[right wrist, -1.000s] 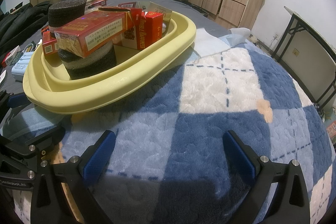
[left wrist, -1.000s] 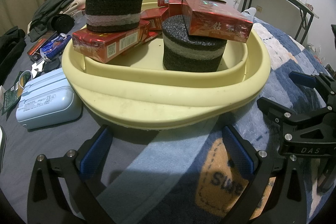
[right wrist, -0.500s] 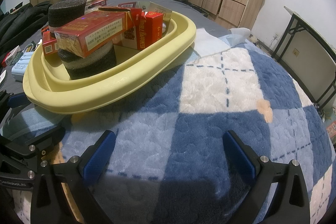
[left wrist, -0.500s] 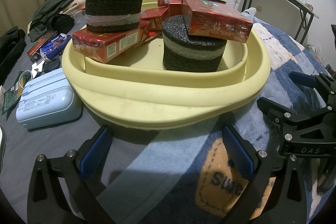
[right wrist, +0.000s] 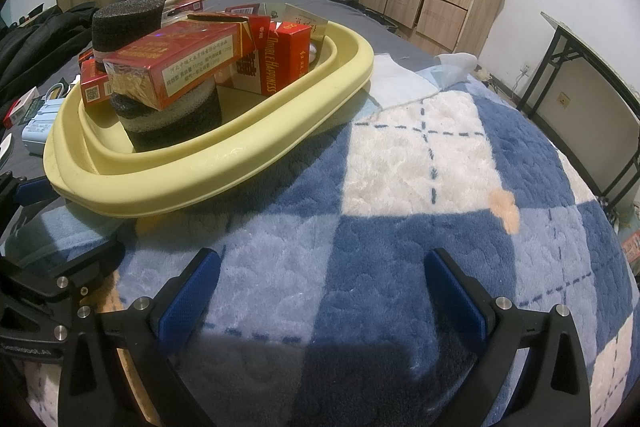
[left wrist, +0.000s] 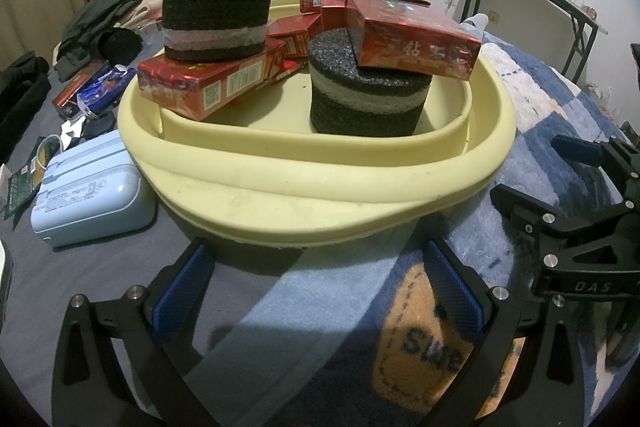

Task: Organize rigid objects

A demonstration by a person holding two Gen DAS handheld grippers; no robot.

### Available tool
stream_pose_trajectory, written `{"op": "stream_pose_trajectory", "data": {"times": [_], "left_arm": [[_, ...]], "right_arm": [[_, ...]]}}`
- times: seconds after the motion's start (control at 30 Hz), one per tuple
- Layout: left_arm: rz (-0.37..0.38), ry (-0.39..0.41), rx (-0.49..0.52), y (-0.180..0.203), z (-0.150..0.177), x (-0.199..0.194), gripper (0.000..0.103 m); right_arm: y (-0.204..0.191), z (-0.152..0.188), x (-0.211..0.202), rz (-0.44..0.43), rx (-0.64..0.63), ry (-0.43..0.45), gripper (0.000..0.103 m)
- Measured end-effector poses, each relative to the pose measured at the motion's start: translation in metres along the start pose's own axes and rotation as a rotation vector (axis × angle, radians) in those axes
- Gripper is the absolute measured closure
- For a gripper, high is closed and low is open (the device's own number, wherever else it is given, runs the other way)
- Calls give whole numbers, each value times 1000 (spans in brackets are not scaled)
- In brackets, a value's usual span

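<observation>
Blanket [right wrist: 400, 155] lies under both sets of fingers; yellow basin [left wrist: 320, 183] ahead of left gripper [left wrist: 320, 291] holds foam cylinders [left wrist: 368, 99] and red boxes [left wrist: 412, 43]; nothing has shifted, right gripper [right wrist: 320, 291] likewise gaping, empty; sorting looks paused.

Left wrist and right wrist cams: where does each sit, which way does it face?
Left wrist: on the left claw, low over the blanket, facing the yellow basin; right claw shows at right.
Right wrist: on the right claw, facing across the blanket; basin at upper left, left claw at the left edge.
Shared: basin, blanket.
</observation>
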State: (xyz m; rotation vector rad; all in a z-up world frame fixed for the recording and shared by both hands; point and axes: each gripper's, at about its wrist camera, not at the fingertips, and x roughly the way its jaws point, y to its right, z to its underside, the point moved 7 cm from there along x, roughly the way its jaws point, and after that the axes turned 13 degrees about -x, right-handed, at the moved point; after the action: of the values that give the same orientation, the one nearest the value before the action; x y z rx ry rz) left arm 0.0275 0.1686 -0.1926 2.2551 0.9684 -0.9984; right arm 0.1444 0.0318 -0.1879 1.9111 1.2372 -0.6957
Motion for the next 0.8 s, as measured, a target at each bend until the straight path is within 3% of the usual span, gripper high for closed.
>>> {"op": "stream_pose_trajectory", "data": {"times": [0.8], "left_arm": [[-10, 6, 6, 3, 3, -1, 0]], "right_arm": [[0, 0, 0, 0, 0, 0, 0]]}}
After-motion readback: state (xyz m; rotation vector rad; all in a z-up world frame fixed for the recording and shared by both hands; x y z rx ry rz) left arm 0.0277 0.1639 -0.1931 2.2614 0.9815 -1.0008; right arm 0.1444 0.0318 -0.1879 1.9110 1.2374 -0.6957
